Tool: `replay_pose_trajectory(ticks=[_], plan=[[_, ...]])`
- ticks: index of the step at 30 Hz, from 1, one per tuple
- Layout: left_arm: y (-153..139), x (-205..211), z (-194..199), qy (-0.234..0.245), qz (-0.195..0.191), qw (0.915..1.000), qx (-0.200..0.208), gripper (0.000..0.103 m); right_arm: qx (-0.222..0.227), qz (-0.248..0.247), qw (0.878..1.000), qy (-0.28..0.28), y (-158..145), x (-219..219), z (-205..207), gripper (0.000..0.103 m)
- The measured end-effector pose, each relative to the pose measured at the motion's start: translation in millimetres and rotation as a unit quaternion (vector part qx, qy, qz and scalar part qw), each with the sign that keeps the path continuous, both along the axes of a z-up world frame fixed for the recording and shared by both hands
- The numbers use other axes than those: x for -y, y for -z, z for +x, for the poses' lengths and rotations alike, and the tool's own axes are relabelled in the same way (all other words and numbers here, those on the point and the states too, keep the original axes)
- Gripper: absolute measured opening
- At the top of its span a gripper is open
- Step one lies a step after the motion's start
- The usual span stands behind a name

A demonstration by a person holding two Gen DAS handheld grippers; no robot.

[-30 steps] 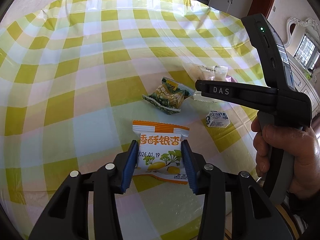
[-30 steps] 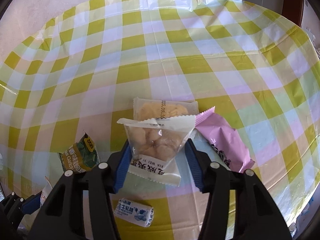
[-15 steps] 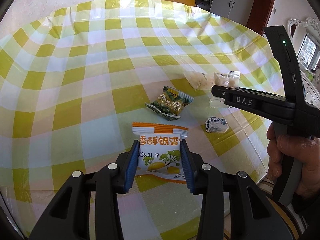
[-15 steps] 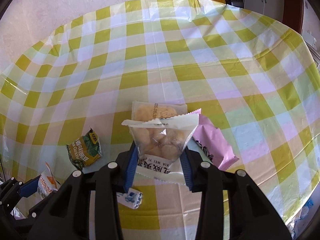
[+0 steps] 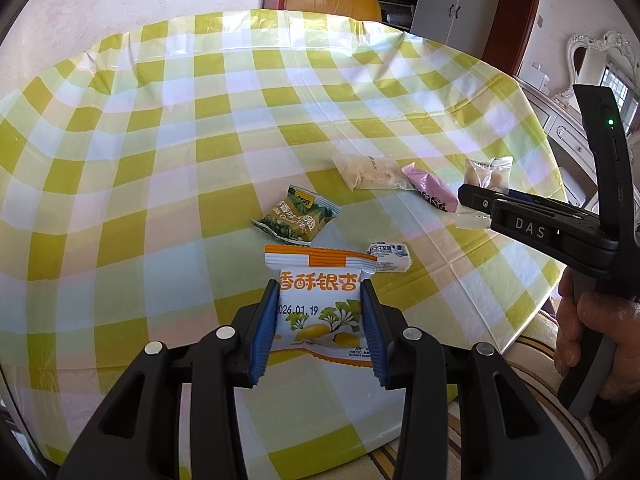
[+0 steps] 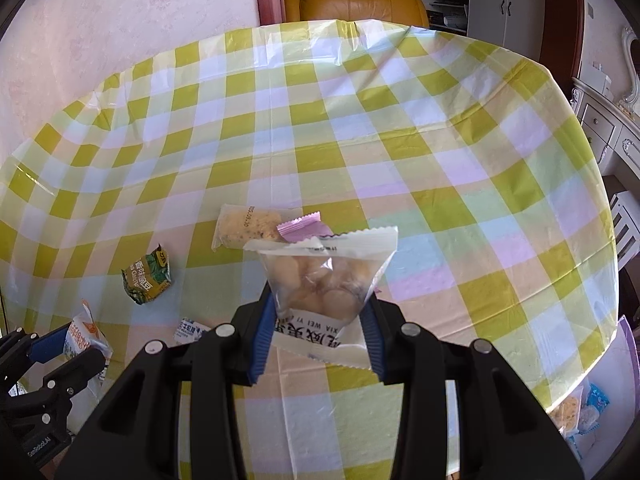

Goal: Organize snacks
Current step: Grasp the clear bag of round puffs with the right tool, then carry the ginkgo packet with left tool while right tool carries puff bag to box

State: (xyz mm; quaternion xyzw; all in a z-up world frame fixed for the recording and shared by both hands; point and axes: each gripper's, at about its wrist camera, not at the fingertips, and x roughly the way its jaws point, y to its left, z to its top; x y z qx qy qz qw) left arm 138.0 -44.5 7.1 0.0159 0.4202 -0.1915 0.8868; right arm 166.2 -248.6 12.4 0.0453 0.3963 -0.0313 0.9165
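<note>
My left gripper (image 5: 319, 314) is shut on an orange-and-white ginkgo snack packet (image 5: 320, 304) and holds it above the table's near edge. My right gripper (image 6: 319, 322) is shut on a clear packet of round pale snacks (image 6: 322, 280), lifted off the table; it also shows in the left wrist view (image 5: 486, 174). On the checked tablecloth (image 5: 160, 160) lie a green pea packet (image 5: 295, 220), a small white milk candy (image 5: 390, 257), a clear biscuit packet (image 5: 366, 171) and a pink packet (image 5: 430, 188).
The round table's near edge (image 5: 520, 332) drops to a striped floor. A bag with several snacks (image 6: 580, 412) lies below the table at the right. A yellow armchair (image 6: 354, 0) stands behind the far edge, cabinets to the right.
Both grippers have risen and pulled back toward the near edge with their packets; the table looks smaller and farther. The right gripper's packet has lifted clear of the biscuit and pink packets.
</note>
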Motion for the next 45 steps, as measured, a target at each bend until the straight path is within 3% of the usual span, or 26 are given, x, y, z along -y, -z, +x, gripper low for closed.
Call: replay_pose_trajectory(ticks=[16,29,39,45], plan=[[-11,51,-19,0.040,0.034,0.9986,0.010,0.038,0.006,0.010,0.999,0.030,-12,57,-43,0.040],[-16,115,-37,0.116,0.033,0.9927,0.006,0.038,0.000,0.015,0.996,0.091,-11,132,-85,0.040],[-15,176,-52,0.188,0.052,0.9809,0.004,0.038,-0.020,0.009,0.986,0.163,5,204,-121,0.040],[-13,221,-66,0.244,0.075,0.9668,0.002,0.038,-0.040,0.009,0.979,0.201,23,240,-143,0.040]])
